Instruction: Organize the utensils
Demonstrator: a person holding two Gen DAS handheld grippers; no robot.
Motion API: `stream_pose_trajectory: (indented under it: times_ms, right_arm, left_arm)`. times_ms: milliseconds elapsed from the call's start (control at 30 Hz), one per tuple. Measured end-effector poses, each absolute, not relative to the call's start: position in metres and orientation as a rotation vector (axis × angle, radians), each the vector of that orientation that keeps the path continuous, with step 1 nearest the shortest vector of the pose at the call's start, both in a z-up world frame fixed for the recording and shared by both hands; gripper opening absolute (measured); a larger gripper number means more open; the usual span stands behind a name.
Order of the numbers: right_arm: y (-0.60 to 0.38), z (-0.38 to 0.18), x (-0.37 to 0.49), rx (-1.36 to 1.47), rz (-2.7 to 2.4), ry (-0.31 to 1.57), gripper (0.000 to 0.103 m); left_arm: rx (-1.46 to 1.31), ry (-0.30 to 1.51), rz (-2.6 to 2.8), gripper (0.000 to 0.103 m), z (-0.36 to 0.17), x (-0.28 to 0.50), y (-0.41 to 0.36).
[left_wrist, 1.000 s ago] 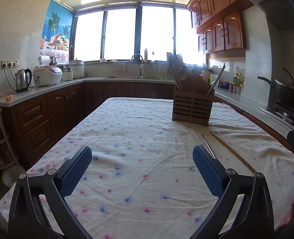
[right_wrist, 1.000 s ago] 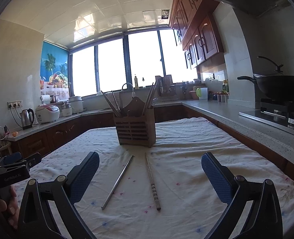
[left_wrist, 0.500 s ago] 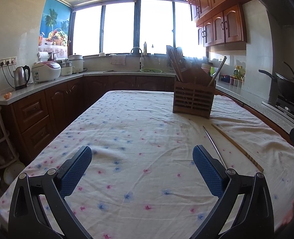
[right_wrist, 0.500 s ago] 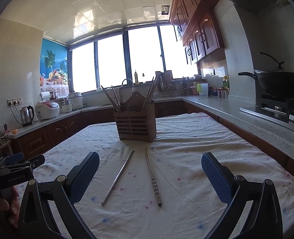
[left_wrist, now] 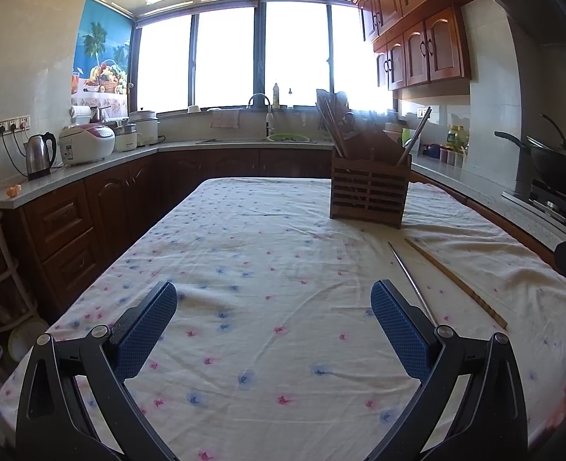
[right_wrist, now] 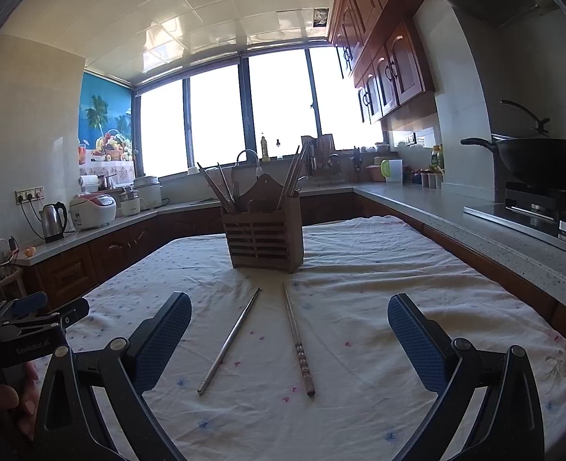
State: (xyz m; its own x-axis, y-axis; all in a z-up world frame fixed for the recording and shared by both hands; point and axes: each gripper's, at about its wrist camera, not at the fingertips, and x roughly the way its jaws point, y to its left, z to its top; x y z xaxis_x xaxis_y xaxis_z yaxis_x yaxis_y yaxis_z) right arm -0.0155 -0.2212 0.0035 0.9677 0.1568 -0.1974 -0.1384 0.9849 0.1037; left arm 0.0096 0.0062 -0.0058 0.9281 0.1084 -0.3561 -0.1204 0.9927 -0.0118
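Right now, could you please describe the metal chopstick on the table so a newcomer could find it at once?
Start at the wooden utensil holder standing on the flowered tablecloth. Two loose sticks lie in front of it, apart, fanning toward the camera. The metal chopstick is the left one: smooth, silvery, unlike the brown wooden chopstick with its ridged end.

Both wrist cams low over table [left_wrist: 267,253], facing windows; share utensil holder [left_wrist: 367,196] [right_wrist: 263,240].

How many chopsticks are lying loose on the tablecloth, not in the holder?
2. A metal chopstick lies left, a wooden chopstick right, both apart, in front of the holder between the open right gripper fingers. None seems hidden.
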Motion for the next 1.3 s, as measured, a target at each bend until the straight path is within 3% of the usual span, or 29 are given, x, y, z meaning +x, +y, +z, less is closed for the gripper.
stream_pose_trajectory:
  times_ms: [1300]
  right_arm:
    - [-0.209, 0.006, -0.028, 0.077, 0.175, 0.187, 0.103]
  left_arm:
    - [0.043, 0.337, 0.076, 0.103, 0.006, 0.003, -0.014]
